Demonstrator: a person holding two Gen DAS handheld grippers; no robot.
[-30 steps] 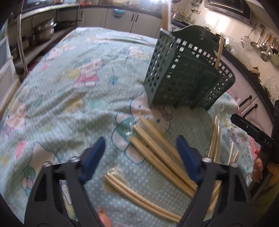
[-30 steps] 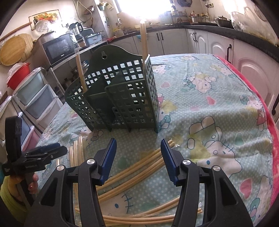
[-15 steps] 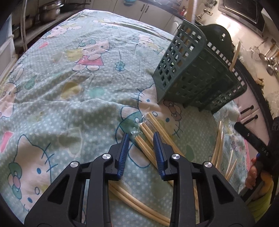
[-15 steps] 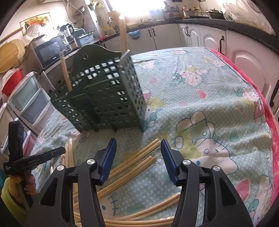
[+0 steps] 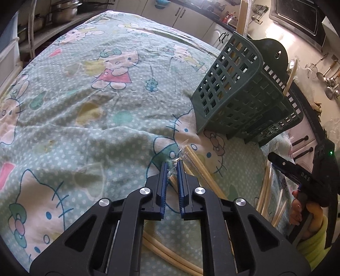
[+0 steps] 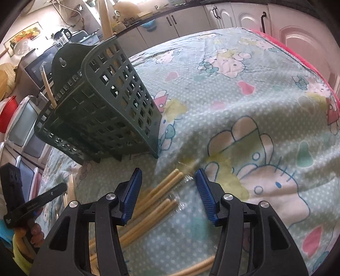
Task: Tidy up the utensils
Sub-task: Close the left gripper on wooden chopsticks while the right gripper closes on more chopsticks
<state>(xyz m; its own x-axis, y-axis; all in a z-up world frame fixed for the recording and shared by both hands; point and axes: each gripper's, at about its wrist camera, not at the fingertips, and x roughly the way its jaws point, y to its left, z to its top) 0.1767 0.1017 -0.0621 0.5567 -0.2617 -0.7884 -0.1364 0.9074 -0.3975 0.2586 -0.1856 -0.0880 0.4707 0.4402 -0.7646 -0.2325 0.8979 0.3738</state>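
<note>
Several pairs of pale chopsticks in clear wrappers lie on the Hello Kitty tablecloth. My left gripper [image 5: 171, 167] is shut on the wrapped end of one chopstick pair [image 5: 172, 179]. More pairs [image 5: 195, 163] lie just right of it. A dark green slotted utensil caddy [image 5: 244, 99] stands beyond, with chopsticks upright in it. My right gripper [image 6: 169, 180] is open and empty above loose chopstick pairs [image 6: 161, 191], with the caddy [image 6: 102, 110] to its upper left.
Further chopsticks [image 5: 265, 191] lie near the table's right edge by the other hand. Kitchen cabinets [image 6: 233, 14], storage drawers [image 6: 23, 127] and a microwave [image 5: 297, 19] surround the table. The cloth [image 5: 85, 106] stretches wide to the left.
My left gripper went from wide open to shut on a wrapped chopstick pair after moving forward over it. My right gripper stayed open and moved closer to the chopsticks.
</note>
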